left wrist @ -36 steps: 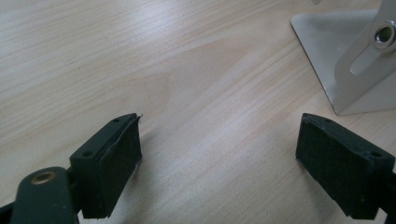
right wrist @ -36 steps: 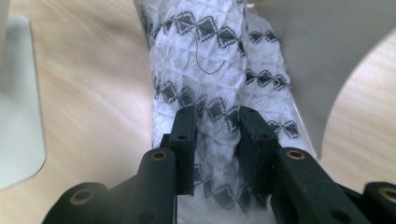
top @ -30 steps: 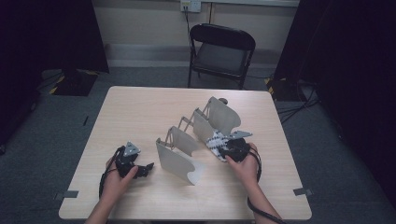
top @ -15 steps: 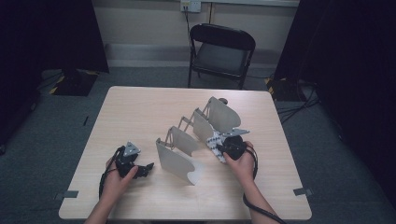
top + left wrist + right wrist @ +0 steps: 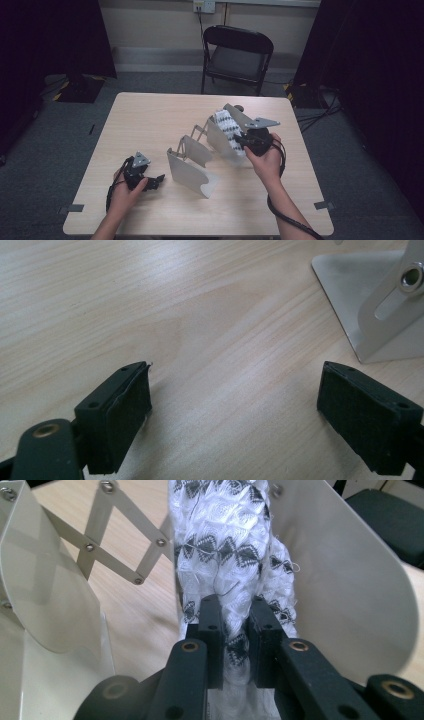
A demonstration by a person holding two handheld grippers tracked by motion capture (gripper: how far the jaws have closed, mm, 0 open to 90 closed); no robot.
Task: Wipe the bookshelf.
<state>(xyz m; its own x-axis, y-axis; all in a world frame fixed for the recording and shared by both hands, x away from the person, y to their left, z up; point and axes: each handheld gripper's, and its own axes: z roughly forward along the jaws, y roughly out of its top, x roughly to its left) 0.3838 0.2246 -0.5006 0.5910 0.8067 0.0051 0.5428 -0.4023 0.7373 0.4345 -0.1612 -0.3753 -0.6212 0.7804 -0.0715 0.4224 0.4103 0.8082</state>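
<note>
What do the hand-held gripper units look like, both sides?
Both are black. The left hand-held gripper has two blocky black jaws with flat pads and brass-coloured pivot pins; a grey three-cornered plate sits on top. The right hand-held gripper matches, with its own grey plate and a black cable trailing along the forearm. Forearms are bare, no sleeves visible.

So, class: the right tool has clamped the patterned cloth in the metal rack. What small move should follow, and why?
Probably lift it straight up: the right tool is shut on the black-and-white cloth, which stands between two plates of the rack.
</note>
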